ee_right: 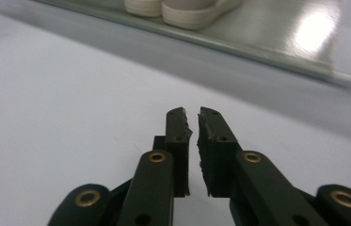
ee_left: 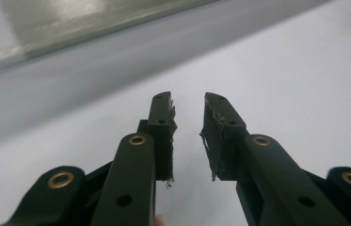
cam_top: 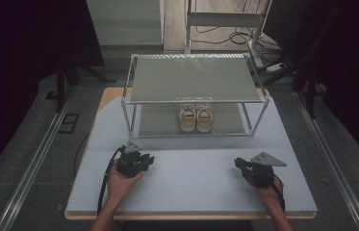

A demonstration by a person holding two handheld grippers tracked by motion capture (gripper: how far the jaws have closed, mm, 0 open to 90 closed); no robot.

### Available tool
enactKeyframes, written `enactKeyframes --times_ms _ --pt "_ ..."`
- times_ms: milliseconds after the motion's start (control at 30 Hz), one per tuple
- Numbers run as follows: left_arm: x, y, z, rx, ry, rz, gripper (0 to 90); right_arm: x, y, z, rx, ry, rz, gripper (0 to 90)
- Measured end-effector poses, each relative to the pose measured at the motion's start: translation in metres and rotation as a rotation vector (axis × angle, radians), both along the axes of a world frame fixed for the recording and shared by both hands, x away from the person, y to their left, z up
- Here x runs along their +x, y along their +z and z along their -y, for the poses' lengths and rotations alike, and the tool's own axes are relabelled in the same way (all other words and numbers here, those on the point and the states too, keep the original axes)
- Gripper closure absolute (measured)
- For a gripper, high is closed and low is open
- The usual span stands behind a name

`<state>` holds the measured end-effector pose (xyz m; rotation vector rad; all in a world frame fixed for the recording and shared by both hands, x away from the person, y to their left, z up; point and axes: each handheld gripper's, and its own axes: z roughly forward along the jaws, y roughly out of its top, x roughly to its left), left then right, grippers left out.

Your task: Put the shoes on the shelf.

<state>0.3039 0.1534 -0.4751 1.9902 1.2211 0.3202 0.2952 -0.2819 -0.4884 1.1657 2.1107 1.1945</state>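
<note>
A pair of white shoes with orange heels stands side by side on the lower shelf of a metal two-shelf rack, heels towards me. Their soles show at the top of the right gripper view. My left gripper rests low over the white table, left of the shoes; its jaws stand a small way apart with nothing between them. My right gripper sits to the right, its jaws almost touching and empty, pointing at the rack's lower shelf.
The rack takes up the far half of the table, and its top shelf is bare. The lower shelf edge lies just ahead of the left gripper. Metal rails run along both sides of the table, and cables lie on the floor behind.
</note>
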Motion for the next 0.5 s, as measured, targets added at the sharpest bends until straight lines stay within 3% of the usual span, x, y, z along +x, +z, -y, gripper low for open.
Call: enactKeyframes --times_ms 500 --pt "-0.006 -0.001 -0.015 0.046 0.044 0.014 37.8 -0.001 -0.001 0.011 0.012 -0.005 0.003 50.9"
